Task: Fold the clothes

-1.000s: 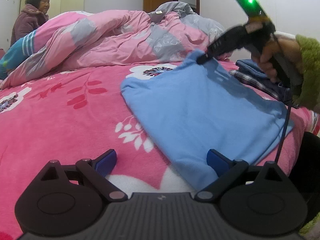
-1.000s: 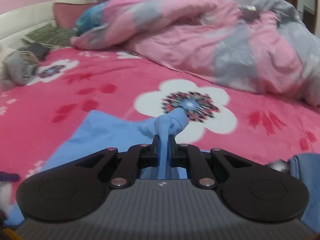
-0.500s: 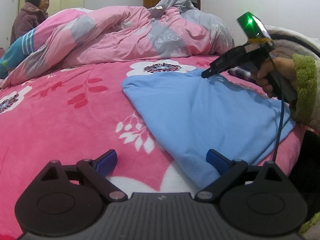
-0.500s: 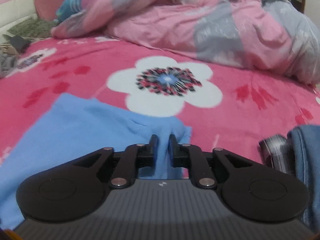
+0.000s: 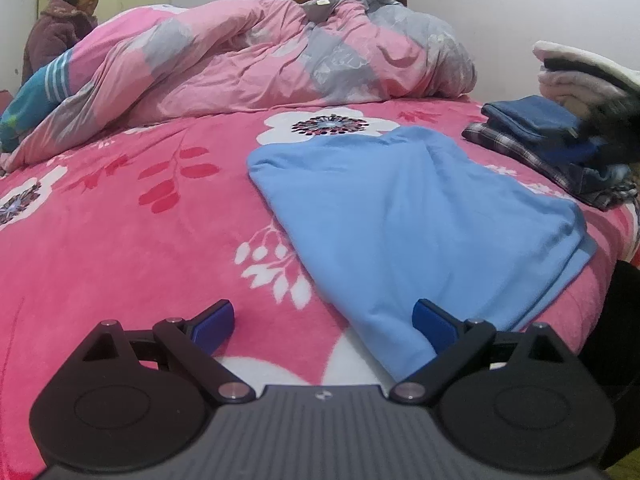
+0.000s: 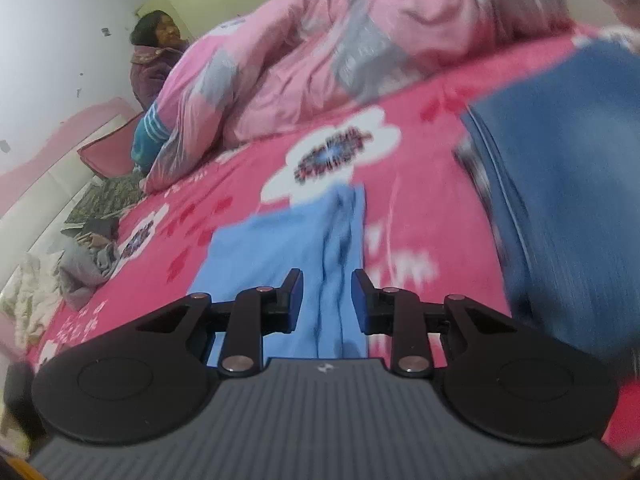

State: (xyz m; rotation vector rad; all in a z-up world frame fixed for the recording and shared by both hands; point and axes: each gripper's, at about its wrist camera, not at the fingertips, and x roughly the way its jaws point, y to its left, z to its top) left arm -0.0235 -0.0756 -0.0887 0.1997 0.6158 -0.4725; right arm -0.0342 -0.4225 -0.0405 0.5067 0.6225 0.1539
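At about ten o'clock in the left wrist view a person [image 5: 60,36] in a dark padded coat sits beyond the bed, partly hidden by a crumpled pink and grey quilt [image 5: 256,56] that runs across the far side from nine to one o'clock. The pink floral blanket [image 5: 120,220] covers the bed below it. The left gripper [image 5: 324,318] sits low at six o'clock with its blue-padded fingers spread wide and nothing between them; its right finger rests at the near corner of the light blue garment [image 5: 420,216], while its left finger is over bare blanket. That garment lies flat on the blanket, spreading from the centre toward four o'clock, its far edge just short of a white flower print. At two to three o'clock a stack of folded clothes [image 5: 536,128], dark blue on top of plaid, lies just beside the garment's right edge, with a blurred dark shape over it at the frame edge. In the tilted, motion-blurred right wrist view, the right gripper [image 6: 326,300] is at six o'clock, its jaws partly open and gripping nothing, with a ridge of the light blue garment [image 6: 280,248] visible through the gap and stretching toward twelve o'clock. The dark blue folded piece [image 6: 560,184] fills three o'clock.
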